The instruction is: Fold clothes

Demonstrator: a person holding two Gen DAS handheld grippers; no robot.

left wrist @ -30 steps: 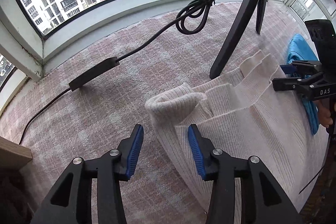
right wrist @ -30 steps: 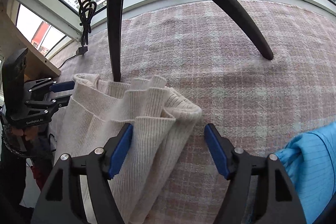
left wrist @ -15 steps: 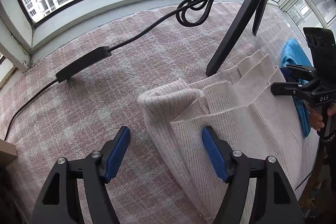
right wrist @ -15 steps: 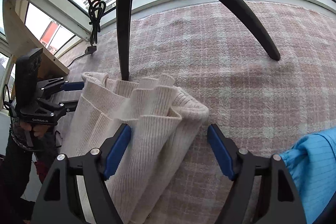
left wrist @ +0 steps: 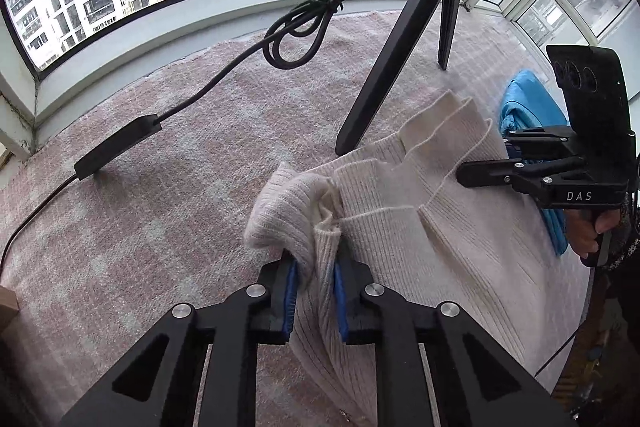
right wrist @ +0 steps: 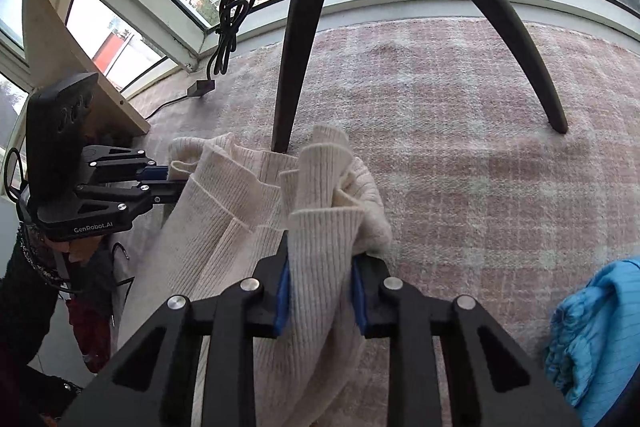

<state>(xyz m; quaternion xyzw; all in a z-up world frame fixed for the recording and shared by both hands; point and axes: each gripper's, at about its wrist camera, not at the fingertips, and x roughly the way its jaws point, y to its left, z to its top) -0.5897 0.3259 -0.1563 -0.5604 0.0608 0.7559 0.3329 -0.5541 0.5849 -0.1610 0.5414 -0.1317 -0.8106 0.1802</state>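
Two hand-held grippers clamp opposite ends of a cream ribbed sweater (left wrist: 432, 227) spread across a pink checked blanket (left wrist: 168, 195) beside a curved window. The left gripper (left wrist: 314, 291) has its blue-padded jaws pressed together on a bunched corner of the knit, the fabric pushed up into a rounded fold just ahead of the pads. In the right wrist view, the right gripper (right wrist: 320, 291) is likewise closed on a gathered wad of the sweater, whose ribbed hem stands up in loose pleats between the two tools. Each camera also catches the other gripper from the side, its fingers at the sweater's far edge, with a hand (left wrist: 592, 231) wrapped around the handle. A black tripod (left wrist: 384, 83) stands on the blanket just behind the garment, one leg planted near its upper edge. A looped black cable (left wrist: 308, 27) hangs from the tripod and runs to a black adapter block (left wrist: 116, 151) lying on the blanket. A crumpled blue garment (right wrist: 596, 331) lies near the right gripper, apart from the sweater.
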